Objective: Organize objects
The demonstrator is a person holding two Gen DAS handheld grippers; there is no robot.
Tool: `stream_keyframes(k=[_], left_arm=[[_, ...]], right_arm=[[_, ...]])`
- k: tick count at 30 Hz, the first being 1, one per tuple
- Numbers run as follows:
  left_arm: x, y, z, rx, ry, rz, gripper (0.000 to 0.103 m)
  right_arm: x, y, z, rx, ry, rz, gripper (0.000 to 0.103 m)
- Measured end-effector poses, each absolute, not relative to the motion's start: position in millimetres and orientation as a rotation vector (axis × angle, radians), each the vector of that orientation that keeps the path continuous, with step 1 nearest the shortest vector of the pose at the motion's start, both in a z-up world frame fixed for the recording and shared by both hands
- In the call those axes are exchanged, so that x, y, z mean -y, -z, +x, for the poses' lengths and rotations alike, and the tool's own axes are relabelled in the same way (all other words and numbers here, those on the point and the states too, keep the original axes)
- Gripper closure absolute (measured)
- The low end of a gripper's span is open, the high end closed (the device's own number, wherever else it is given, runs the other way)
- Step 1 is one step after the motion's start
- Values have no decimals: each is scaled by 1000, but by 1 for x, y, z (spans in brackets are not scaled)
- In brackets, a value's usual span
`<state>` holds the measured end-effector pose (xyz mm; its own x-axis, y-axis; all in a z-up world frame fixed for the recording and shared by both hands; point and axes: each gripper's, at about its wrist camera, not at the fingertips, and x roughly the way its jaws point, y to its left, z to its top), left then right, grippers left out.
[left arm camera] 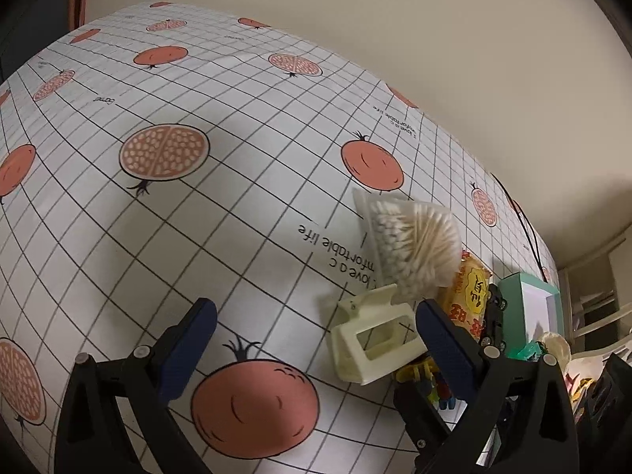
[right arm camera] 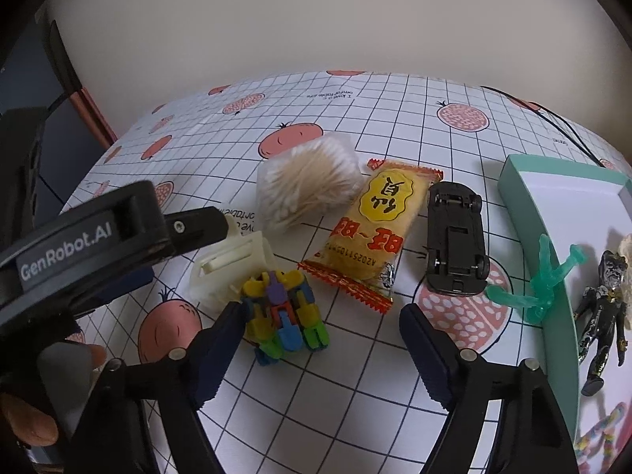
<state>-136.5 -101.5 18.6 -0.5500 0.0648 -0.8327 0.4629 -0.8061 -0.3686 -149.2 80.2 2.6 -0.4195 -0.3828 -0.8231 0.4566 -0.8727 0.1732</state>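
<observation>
Meanwhile, the left gripper is hovering spread wide and empty, its right finger partly hiding the cream clip on the tablecloth, while the right gripper is gaping empty, its left fingertip just beside the colourful block toy.

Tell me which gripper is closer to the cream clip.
Left. The left gripper hangs open with its right finger right beside the cream clip. The right gripper, also open, sits nearer the camera, beyond the colorful block toy.
</observation>
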Motion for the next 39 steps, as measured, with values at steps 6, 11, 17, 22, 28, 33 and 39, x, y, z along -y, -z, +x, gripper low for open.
stream_keyframes(k=[6, 11, 17, 22, 28, 33, 39], left_arm=[[89, -18, -143, -814, 2441, 1360, 2], [79, -19, -146, -772, 2456, 1375, 2], [75, -17, -147, -765, 2452, 1390, 2], [72, -16, -148, -751, 2463, 1398, 5], [67, -16, -149, -713, 2471, 1404, 16], [63, -16, -150, -665, 2474, 1414, 20], [63, -16, -150, -623, 2474, 1416, 40]], right_arm=[[-81, -5, -148, -98, 2287, 1294, 29], [-81, -7, -148, -82, 2265, 1292, 47], [-82, -8, -148, -67, 2245, 1290, 58], [-83, -8, -148, -69, 2237, 1293, 59], [-86, -9, -148, -63, 2234, 1298, 59], [-87, -8, -148, -63, 2231, 1300, 59], [-88, -8, -148, -61, 2231, 1302, 59]])
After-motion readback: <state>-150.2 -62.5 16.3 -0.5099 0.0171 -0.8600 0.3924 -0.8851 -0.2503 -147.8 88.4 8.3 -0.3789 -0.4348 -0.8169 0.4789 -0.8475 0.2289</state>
